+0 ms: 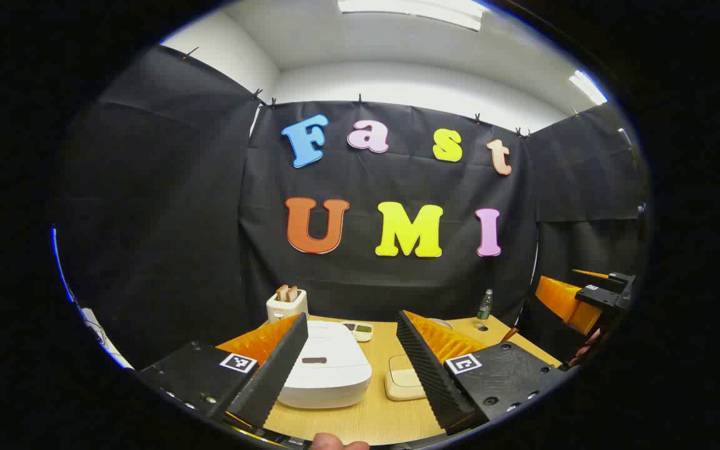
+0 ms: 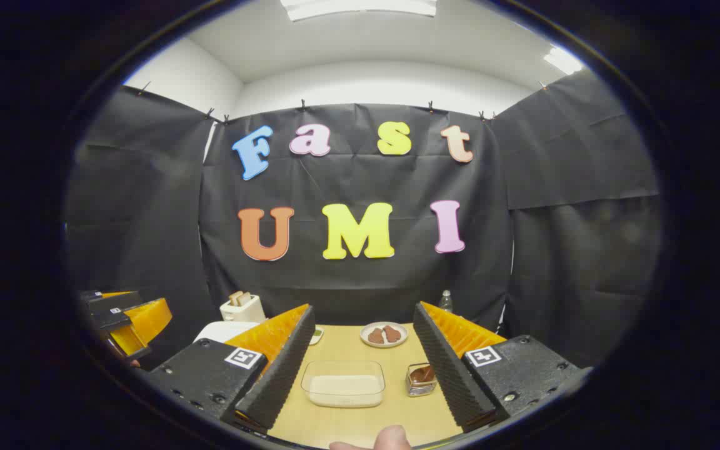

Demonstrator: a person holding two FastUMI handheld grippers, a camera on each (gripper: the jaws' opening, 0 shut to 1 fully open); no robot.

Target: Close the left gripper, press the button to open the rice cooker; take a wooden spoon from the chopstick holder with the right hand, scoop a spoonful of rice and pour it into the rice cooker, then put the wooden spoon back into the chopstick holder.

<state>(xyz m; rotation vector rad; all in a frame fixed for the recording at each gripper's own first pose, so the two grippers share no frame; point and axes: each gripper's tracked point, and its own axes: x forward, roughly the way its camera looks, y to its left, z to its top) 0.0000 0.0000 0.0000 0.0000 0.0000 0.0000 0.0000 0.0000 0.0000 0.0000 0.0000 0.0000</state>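
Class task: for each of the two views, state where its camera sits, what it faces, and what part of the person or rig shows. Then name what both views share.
Left gripper view: rides the left gripper, facing the closed rice cooker and the toaster; own open fingers, a fingertip at the bottom edge, the right gripper at far right.
Right gripper view: rides the right gripper, facing the clear rice container, chopstick holder and a plate; own open fingers, a fingertip.
Shared: wooden table, toaster, bottle.
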